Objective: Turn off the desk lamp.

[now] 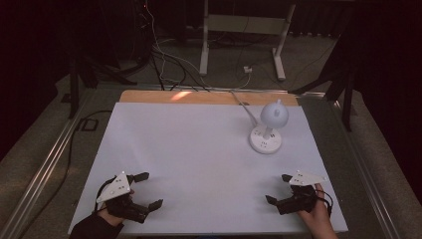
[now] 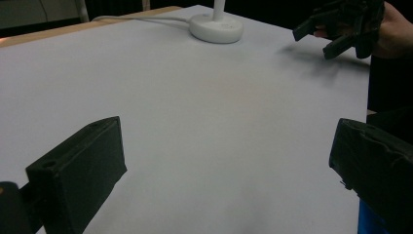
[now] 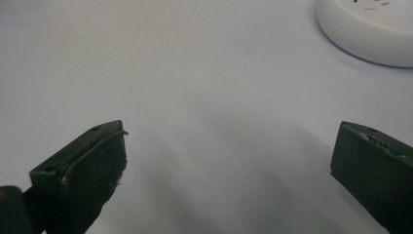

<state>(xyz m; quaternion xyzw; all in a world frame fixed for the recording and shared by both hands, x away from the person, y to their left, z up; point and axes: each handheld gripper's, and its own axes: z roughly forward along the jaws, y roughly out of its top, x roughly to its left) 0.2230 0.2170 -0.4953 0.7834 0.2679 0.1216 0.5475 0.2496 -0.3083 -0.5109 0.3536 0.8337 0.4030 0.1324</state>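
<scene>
A white desk lamp (image 1: 272,118) with a round head stands on its round base (image 1: 265,140) at the back right of the white table top (image 1: 199,159); its base also appears in the left gripper view (image 2: 216,27) and the right gripper view (image 3: 370,29). My left gripper (image 1: 149,190) rests open near the front left corner, with nothing between its jaws. My right gripper (image 1: 278,188) is open near the front right corner, short of the lamp, also holding nothing. The left gripper view shows the right gripper (image 2: 321,36) in a hand far off.
A white cable (image 1: 244,107) runs from the lamp off the table's back edge. A wooden strip (image 1: 209,97) borders the far edge. Metal rails (image 1: 47,164) flank the table. A white desk frame (image 1: 244,30) and cables lie on the floor behind.
</scene>
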